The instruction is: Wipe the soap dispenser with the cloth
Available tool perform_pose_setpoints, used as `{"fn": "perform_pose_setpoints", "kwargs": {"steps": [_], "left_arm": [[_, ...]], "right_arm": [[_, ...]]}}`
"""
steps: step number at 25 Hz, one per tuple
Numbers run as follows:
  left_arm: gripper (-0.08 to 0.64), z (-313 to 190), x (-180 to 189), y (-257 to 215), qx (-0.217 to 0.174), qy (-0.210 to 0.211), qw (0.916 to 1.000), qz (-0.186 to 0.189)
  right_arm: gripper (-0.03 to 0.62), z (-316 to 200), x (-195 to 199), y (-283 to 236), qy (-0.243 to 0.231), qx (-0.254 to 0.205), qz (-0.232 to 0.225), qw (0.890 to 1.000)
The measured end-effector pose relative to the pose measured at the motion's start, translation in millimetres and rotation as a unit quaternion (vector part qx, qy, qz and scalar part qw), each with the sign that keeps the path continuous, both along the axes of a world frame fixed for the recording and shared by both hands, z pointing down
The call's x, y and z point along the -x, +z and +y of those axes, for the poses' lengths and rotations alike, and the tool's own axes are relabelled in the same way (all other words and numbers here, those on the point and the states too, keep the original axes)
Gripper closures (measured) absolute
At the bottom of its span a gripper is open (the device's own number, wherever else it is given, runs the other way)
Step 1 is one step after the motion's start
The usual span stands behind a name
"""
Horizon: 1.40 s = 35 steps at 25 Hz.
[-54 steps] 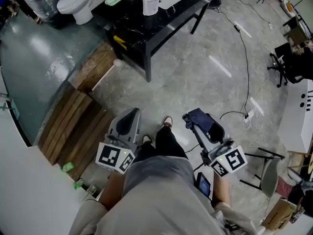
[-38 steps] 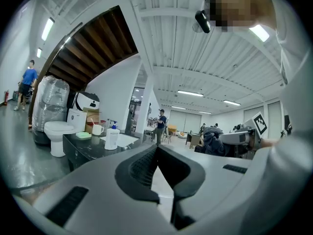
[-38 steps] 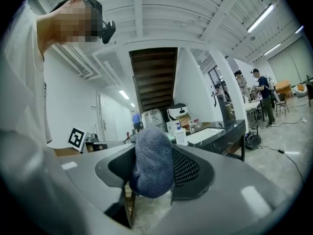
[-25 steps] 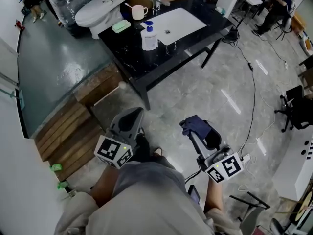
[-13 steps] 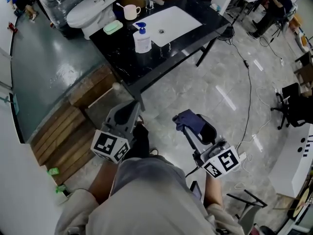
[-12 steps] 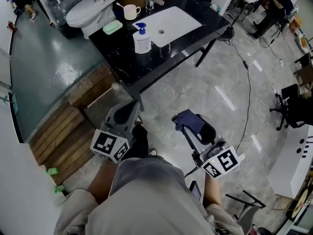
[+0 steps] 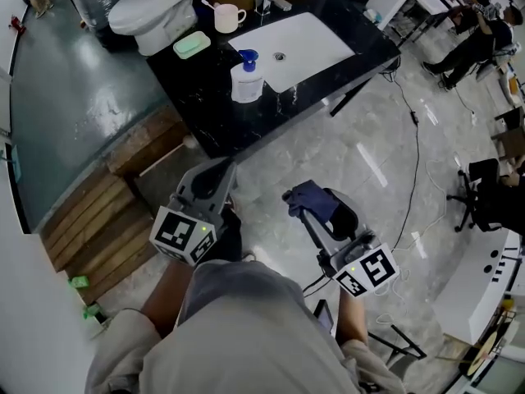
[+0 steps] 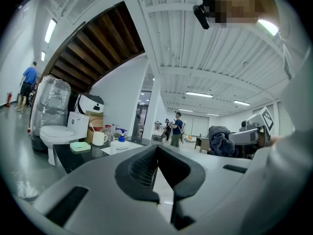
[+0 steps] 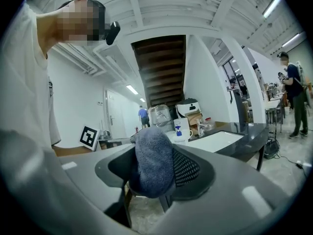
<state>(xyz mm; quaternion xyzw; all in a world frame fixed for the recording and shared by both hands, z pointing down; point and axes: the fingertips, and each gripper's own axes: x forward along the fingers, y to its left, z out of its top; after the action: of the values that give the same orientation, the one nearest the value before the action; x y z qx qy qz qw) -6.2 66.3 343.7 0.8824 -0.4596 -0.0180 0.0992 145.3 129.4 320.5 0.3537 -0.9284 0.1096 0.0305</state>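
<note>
The white soap dispenser (image 7: 246,80) with a blue pump stands on the black counter (image 7: 205,105) next to the white sink basin (image 7: 299,39); it also shows small and far off as the dispenser (image 8: 119,144) and the dispenser (image 9: 181,129). My right gripper (image 7: 302,202) is shut on a dark blue cloth (image 7: 310,197), which bulges between the jaws as the cloth (image 9: 152,163). My left gripper (image 7: 215,177) is shut and empty, its jaws pressed together at the gripper (image 8: 156,153). Both grippers hang over the floor, short of the counter's near edge.
A mug (image 7: 226,16) and a green soap dish (image 7: 191,45) sit on the counter's far side. A toilet (image 7: 148,6) stands behind it. Wooden pallets (image 7: 90,212) lie at the left. Cables (image 7: 414,130) run across the floor at the right, near chairs and people.
Both grippers have moved forward toward the counter, which now sits closer and lower in the head view. The cloth stays gripped in the right jaws.
</note>
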Motion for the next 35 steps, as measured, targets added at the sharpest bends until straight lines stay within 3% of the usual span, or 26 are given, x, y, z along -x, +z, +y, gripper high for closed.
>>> {"fn": "perform_pose_setpoints", "kwargs": {"steps": [15, 23, 29, 35], "left_arm": [[0.552, -109, 31, 0, -0.009, 0.040, 0.9988, -0.027], [0.551, -153, 26, -2, -0.035, 0.098, 0.9925, -0.064], [0.551, -179, 20, 16, -0.029, 0.119, 0.9865, -0.108], [0.448, -202, 12, 40, -0.012, 0.141, 0.9771, -0.158]], "right_arm": [[0.391, -116, 61, -12, -0.020, -0.004, 0.017, 1.000], [0.391, -155, 74, -27, -0.001, -0.029, 0.015, 0.999], [0.391, -164, 74, -23, 0.017, -0.028, 0.013, 0.999], [0.391, -173, 65, -16, 0.036, -0.025, 0.004, 0.999]]}}
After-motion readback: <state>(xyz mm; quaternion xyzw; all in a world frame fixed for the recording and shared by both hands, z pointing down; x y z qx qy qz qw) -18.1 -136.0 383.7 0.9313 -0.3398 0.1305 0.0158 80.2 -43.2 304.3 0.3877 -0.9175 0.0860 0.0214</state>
